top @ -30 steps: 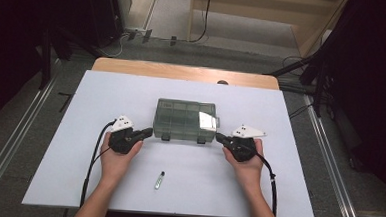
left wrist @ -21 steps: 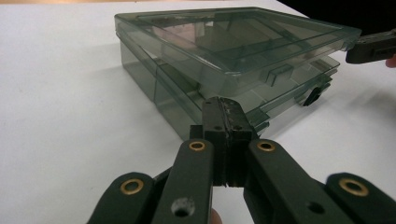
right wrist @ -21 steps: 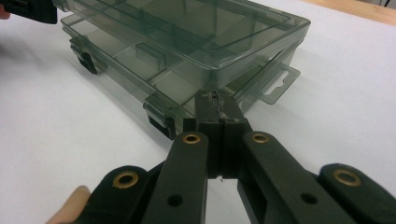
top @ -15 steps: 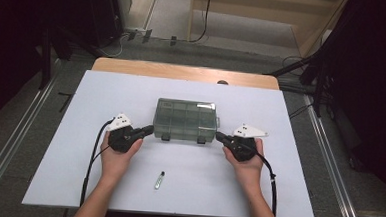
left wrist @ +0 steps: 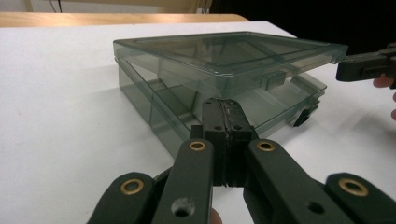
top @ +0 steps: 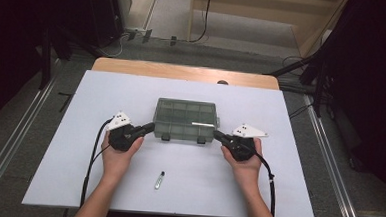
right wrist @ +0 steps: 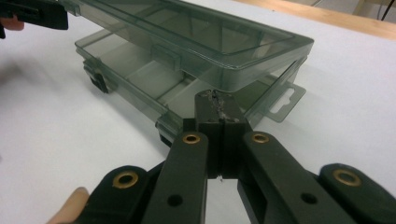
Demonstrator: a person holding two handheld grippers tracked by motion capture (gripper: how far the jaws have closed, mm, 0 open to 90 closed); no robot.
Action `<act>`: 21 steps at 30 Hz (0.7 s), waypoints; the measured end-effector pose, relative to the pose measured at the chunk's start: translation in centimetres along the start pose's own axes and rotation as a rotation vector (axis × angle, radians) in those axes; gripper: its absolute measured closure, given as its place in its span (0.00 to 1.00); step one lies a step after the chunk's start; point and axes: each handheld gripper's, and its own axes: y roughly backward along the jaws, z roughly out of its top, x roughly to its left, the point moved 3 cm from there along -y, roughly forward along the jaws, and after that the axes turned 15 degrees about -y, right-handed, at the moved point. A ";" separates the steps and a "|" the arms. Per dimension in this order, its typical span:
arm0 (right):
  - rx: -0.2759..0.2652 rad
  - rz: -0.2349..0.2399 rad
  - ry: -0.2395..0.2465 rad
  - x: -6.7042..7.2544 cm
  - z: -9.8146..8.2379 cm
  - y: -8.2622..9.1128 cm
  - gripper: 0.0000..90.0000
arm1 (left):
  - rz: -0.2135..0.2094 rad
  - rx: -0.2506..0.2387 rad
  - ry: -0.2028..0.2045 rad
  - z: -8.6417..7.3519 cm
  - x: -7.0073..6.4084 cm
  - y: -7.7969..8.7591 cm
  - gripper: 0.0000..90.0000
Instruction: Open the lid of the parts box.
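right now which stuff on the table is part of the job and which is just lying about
In the job:
- clear compartment box, lid raised a little at the front
- left gripper, jaws shut, tip at the box's left front corner
- right gripper, jaws shut, tip at its right front corner

Lying about:
- small vial near the person, apart from the box

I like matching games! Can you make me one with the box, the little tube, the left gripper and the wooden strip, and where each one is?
Things:
1. box
2. tube
3. left gripper
4. wooden strip

Places or states:
A. along the table's far edge
B. jaws shut, tips at the box's left front corner
C. lying alone on the white top, between the two hands
D. in the middle of the table, lid lifted a little

Pairs: 1-D, 2-C, 3-B, 4-A
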 end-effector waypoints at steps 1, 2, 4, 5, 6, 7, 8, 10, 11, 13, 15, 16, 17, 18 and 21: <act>-0.007 0.000 -0.003 0.1 0.1 0.1 1.00 | 0.000 -0.001 0.003 0.1 0.0 0.0 1.00; -0.015 -0.002 -0.006 0.1 0.2 0.1 1.00 | -0.001 -0.005 0.002 0.2 0.0 0.0 1.00; -0.029 -0.006 -0.007 0.3 0.2 0.2 1.00 | -0.002 -0.008 -0.001 0.5 -0.1 0.0 1.00; -0.047 -0.018 -0.008 0.3 0.4 0.3 1.00 | 0.000 -0.012 -0.002 0.7 -0.1 0.0 1.00; -0.053 -0.017 -0.016 0.4 0.5 0.3 1.00 | -0.001 -0.017 -0.001 0.8 -0.1 0.1 1.00; -0.063 -0.015 -0.023 0.3 0.6 0.3 1.00 | 0.002 -0.022 -0.001 1.0 0.0 0.1 1.00; -0.063 -0.015 -0.023 0.3 0.6 0.3 1.00 | 0.007 -0.028 -0.001 1.2 0.0 0.1 1.00; -0.068 -0.012 -0.031 0.4 0.9 0.3 1.00 | 0.008 -0.034 -0.004 1.6 0.1 0.1 1.00; -0.071 -0.008 -0.030 0.5 1.1 0.3 1.00 | 0.007 -0.038 -0.003 1.7 0.1 0.1 1.00; -0.076 -0.013 -0.017 0.7 1.5 0.2 1.00 | 0.012 -0.042 -0.013 2.0 0.2 0.0 1.00; -0.085 -0.012 -0.016 0.8 2.0 0.1 1.00 | 0.016 -0.040 -0.023 2.2 0.3 -0.2 1.00; -0.089 -0.012 -0.019 0.8 2.2 0.0 1.00 | 0.020 -0.042 -0.026 2.4 0.4 -0.2 1.00; -0.092 -0.016 -0.019 0.9 2.4 0.0 1.00 | 0.027 -0.050 -0.026 2.6 0.5 -0.2 1.00; -0.095 -0.019 -0.017 0.9 2.6 -0.1 1.00 | 0.032 -0.055 -0.023 2.7 0.6 -0.2 1.00; -0.105 -0.029 -0.011 0.9 3.2 -0.2 1.00 | 0.050 -0.056 -0.023 3.0 0.9 -0.4 1.00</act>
